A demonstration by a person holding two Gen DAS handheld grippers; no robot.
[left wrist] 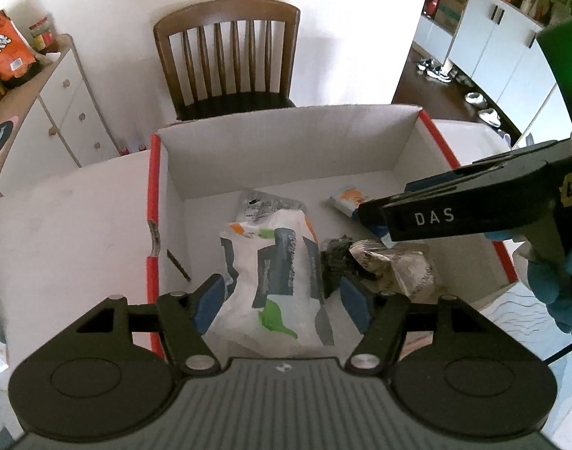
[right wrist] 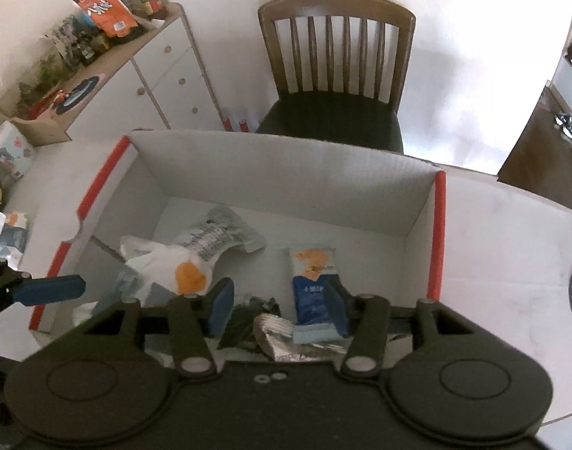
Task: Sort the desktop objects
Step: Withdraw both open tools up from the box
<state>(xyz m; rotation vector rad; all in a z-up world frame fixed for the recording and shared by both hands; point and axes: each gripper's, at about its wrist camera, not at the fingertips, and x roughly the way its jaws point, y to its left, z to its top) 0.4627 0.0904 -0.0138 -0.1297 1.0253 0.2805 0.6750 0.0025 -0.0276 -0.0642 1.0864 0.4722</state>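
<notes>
Left gripper (left wrist: 282,300): points steeply down into the box, jaws apart. The white bag lies between its blue pads (left wrist: 210,300), which do not press on it; it holds nothing.
Right gripper (right wrist: 280,305): also tilted steeply down over the box, jaws partly open, gripping nothing. Below the gap lie the dark wrapper and the silver packet.
Hand (left wrist: 559,292): a blue glove shows at the right edge of the left wrist view, behind the right gripper's black body marked "DAS".
Box (left wrist: 286,142): white cardboard with red-edged rims, open-topped, standing on the table.
White bag (left wrist: 274,273): printed in green, orange and grey, near the box's near-left side, overlapping a crumpled silver-grey packet (right wrist: 218,230) towards the far wall.
Blue and orange packet (right wrist: 314,281): flat on the box floor towards the right wall.
Dark wrapper (left wrist: 336,262): mid-floor, touching the silver packet (left wrist: 398,262) near the near-right corner.
Table (left wrist: 60,225): white, mostly bare around the box.
Room: 1 wooden slat-back chair (left wrist: 229,56) against a white wall beyond the table's far edge; a white drawer cabinet (right wrist: 162,75) to the left with an orange snack bag (right wrist: 105,11) on top.
</notes>
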